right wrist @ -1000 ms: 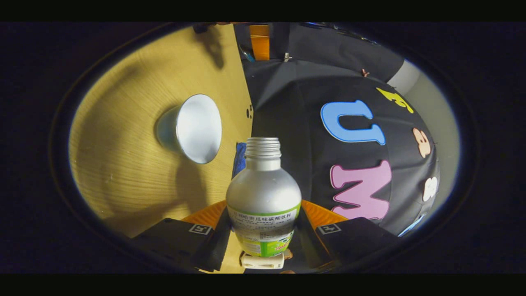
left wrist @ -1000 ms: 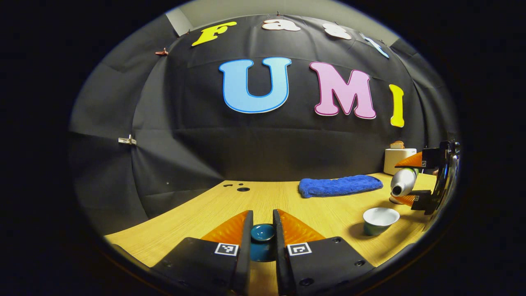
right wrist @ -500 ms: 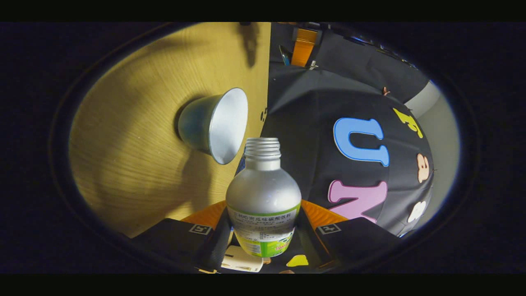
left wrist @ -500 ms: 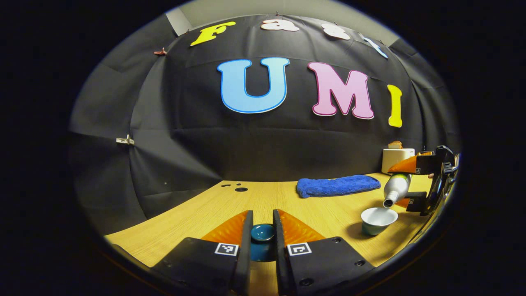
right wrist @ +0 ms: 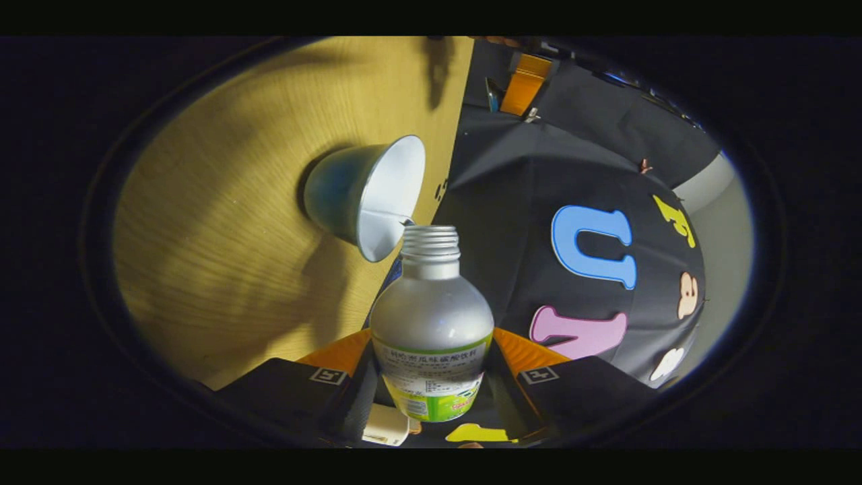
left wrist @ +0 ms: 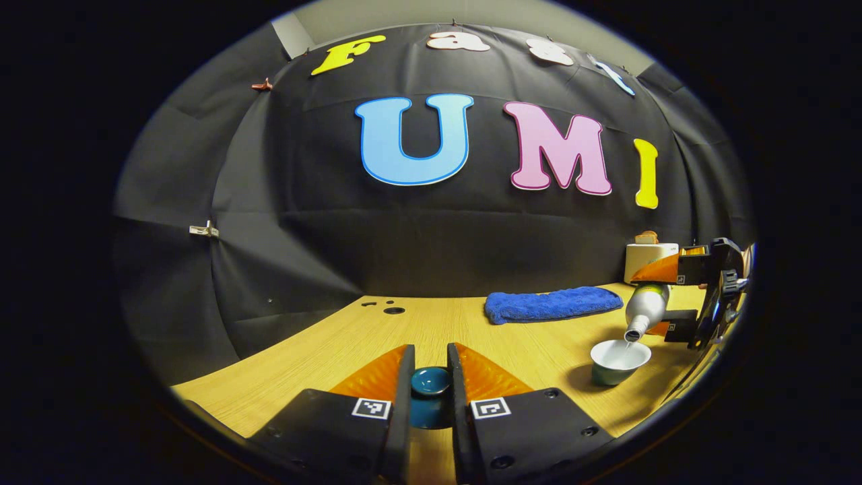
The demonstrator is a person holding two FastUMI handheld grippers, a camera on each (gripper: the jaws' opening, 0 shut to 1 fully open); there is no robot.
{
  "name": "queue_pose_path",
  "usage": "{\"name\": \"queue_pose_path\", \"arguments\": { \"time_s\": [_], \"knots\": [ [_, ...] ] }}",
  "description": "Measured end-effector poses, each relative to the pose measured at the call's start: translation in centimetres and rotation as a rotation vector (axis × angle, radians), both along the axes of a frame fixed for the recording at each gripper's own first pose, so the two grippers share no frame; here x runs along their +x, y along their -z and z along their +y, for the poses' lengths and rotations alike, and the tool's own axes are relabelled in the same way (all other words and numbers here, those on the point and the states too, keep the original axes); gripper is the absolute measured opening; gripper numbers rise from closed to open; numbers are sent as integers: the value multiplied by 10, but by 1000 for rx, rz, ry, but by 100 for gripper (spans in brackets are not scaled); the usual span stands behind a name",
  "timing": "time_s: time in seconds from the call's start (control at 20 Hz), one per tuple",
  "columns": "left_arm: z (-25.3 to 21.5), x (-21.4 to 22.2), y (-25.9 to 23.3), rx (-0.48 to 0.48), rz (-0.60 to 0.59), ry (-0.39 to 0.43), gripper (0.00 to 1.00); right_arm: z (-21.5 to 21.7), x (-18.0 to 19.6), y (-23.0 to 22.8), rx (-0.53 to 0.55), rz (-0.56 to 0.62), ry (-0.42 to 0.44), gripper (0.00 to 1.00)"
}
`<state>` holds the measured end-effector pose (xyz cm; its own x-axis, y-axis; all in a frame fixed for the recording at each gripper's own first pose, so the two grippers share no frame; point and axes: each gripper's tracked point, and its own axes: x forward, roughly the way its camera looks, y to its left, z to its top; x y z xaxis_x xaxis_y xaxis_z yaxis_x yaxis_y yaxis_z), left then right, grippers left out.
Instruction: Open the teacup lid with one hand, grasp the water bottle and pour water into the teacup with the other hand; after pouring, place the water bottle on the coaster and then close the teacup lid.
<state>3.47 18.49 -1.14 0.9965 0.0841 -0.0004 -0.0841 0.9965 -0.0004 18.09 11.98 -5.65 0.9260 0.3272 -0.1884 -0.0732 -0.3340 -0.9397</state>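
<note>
Meanwhile, the left gripper (left wrist: 429, 377) clamped the teacup lid (left wrist: 430, 382) above the table (left wrist: 377, 330); farther right, the right gripper (right wrist: 431, 377), closed on the tilted water bottle (right wrist: 432, 323), poured into the teacup (left wrist: 618, 360). Tipping further or drifting off the rim could spill water.

In the left gripper view, the lid (left wrist: 430, 380) is held between the left gripper's (left wrist: 430, 391) fingers at bottom centre, above the bench (left wrist: 431, 330). The cup (left wrist: 618, 360) is set on the bench at lower right. The bottle (left wrist: 644, 308) is tilted just above the cup, held by the right gripper (left wrist: 680, 296) at the right edge. A towel (left wrist: 552, 303) lies behind the cup, and a toaster (left wrist: 645, 259) stands to the right of the towel, by the wall.
</note>
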Motion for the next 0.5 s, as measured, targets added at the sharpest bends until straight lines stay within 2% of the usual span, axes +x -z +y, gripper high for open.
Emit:
{"name": "queue_pose_path", "arguments": {
  "time_s": [0.5],
  "knots": [
    [-1, 0, 0, 0, 0, 6, 29, 1, 1, -3, -62, -34, -26, 77]
  ]
}}
